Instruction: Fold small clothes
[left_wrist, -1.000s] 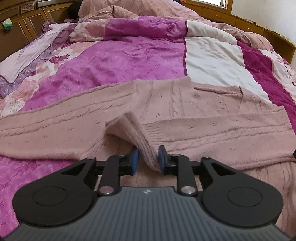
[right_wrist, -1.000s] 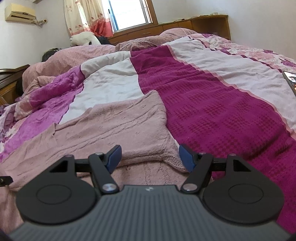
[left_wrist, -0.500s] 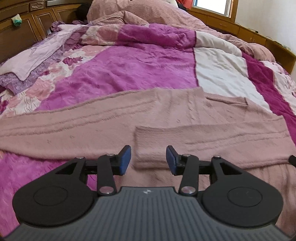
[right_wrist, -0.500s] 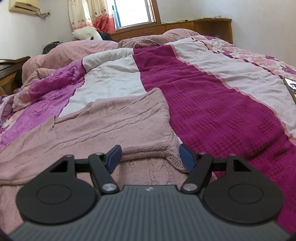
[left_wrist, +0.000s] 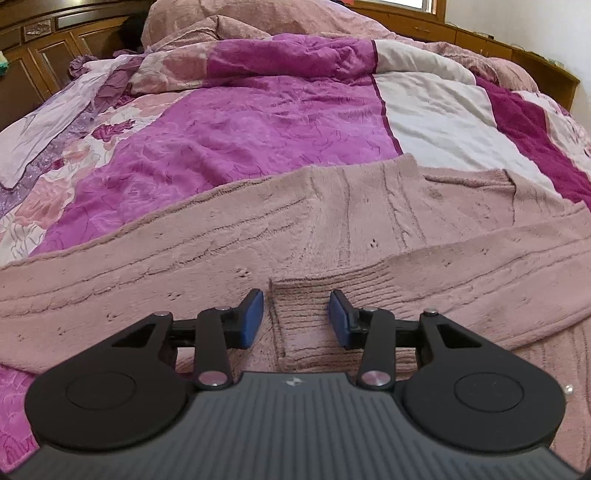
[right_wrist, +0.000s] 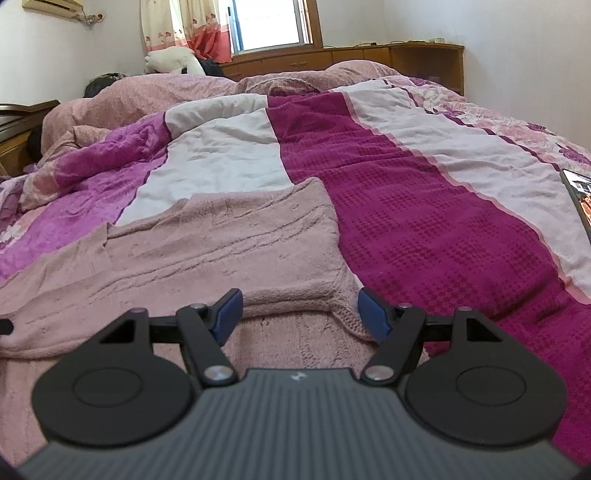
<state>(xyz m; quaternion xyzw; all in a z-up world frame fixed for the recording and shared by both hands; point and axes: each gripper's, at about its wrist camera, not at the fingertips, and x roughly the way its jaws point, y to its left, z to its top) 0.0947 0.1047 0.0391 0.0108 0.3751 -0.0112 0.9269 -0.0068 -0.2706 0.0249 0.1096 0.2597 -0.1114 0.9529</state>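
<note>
A dusty-pink knit sweater (left_wrist: 332, 236) lies spread flat across the bed. One sleeve is folded over its body, and the ribbed cuff (left_wrist: 306, 295) rests on the knit. My left gripper (left_wrist: 295, 319) hovers low over that cuff. Its jaws are closing, the cuff lies in the gap, and the blue pads (left_wrist: 251, 317) stand clear of it. In the right wrist view the sweater (right_wrist: 221, 243) ends at a ribbed edge (right_wrist: 295, 295). My right gripper (right_wrist: 299, 314) stands open just above that edge and grips nothing.
A patchwork quilt (left_wrist: 258, 140) in magenta, white and floral covers the bed. Pink bedding (right_wrist: 177, 88) is heaped at the far end, with a white plush toy (right_wrist: 173, 61) behind it. A phone (right_wrist: 580, 199) lies at the right edge. Wooden cabinets (left_wrist: 44, 48) line the left.
My left gripper let go of the lifted sleeve fold, which now lies flat on the sweater. It opened and moved forward over the cuff. The right gripper stayed put.
</note>
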